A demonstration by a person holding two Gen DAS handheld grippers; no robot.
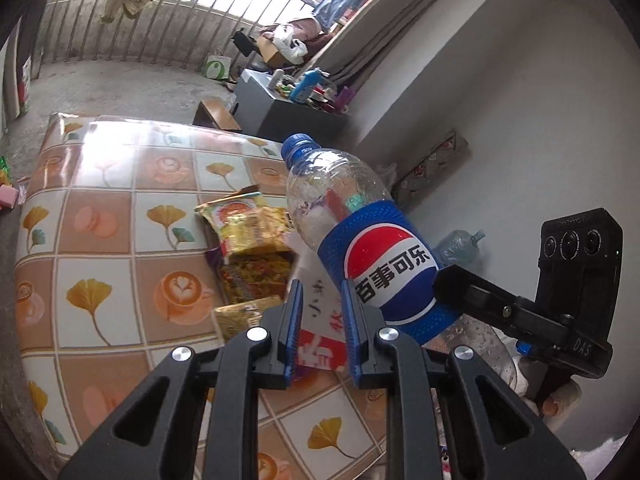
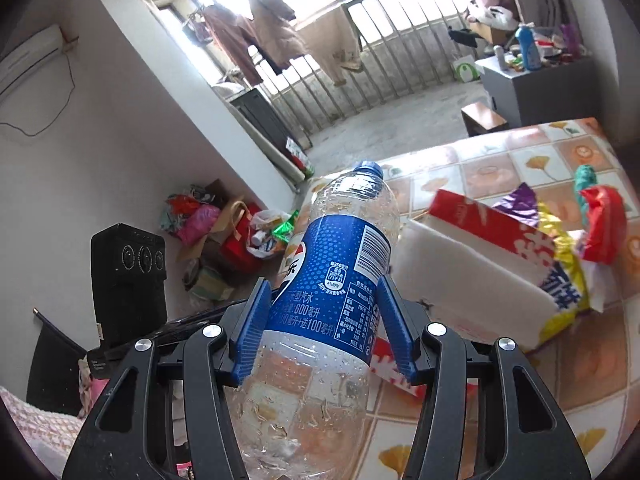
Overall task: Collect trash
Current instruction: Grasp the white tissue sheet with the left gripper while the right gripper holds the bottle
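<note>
An empty clear Pepsi bottle (image 2: 340, 272) with a blue label and blue cap is held between my right gripper's (image 2: 324, 324) blue pads, tilted above the table. It also shows in the left wrist view (image 1: 360, 240), with the right gripper (image 1: 500, 312) on its lower body. My left gripper (image 1: 320, 320) is a little open and empty, just left of the bottle. Yellow snack wrappers (image 1: 252, 244) lie on the tiled tablecloth (image 1: 100, 240). A white and red box (image 2: 472, 240) holds crumpled wrappers (image 2: 560, 240).
Bags of rubbish (image 2: 240, 232) sit on the floor by the wall. A grey cabinet (image 1: 288, 116) with bottles stands beyond the table. A wooden stool (image 1: 214, 112) is by the table's far edge. A large water jug (image 1: 460, 244) stands by the wall.
</note>
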